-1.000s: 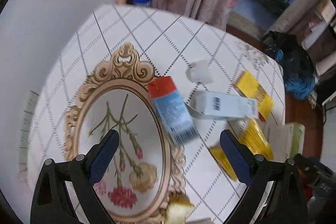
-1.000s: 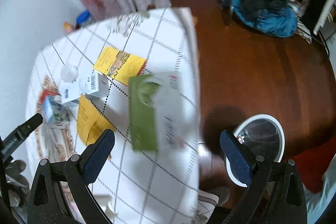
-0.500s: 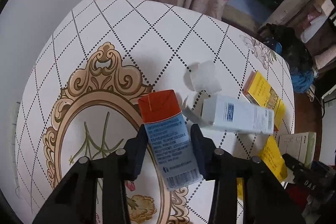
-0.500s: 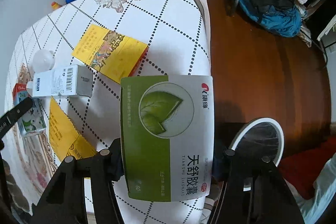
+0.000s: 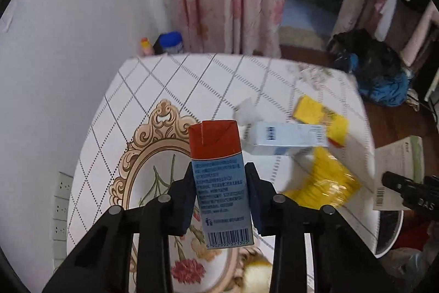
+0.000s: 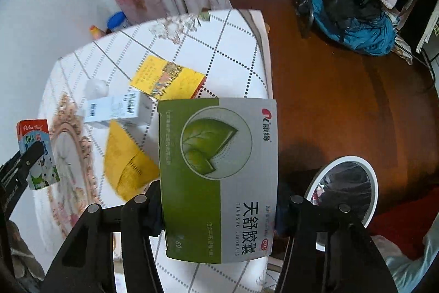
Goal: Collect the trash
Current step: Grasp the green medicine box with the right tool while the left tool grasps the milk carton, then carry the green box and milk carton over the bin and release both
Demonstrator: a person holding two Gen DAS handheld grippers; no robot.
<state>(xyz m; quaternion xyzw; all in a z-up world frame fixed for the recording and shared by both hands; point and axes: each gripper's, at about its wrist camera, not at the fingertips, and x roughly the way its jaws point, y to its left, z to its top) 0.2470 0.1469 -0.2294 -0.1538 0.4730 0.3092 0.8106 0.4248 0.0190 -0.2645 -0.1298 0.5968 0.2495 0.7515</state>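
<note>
- While left claw (image 5: pixel 221 195) grips the milk carton (image 5: pixel 219 177) above the worktop (image 5: pixel 192 78), right claw (image 6: pixel 219 206) clamps the green medicine box (image 6: pixel 219 175)
- white bin (image 6: pixel 345 188) on floor beside worktop

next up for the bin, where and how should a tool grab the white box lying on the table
Grip the white box across its two long sides near the middle, coming from above. It lies flat, long and narrow; its ends sit close to the yellow box and the crumpled plastic.
</note>
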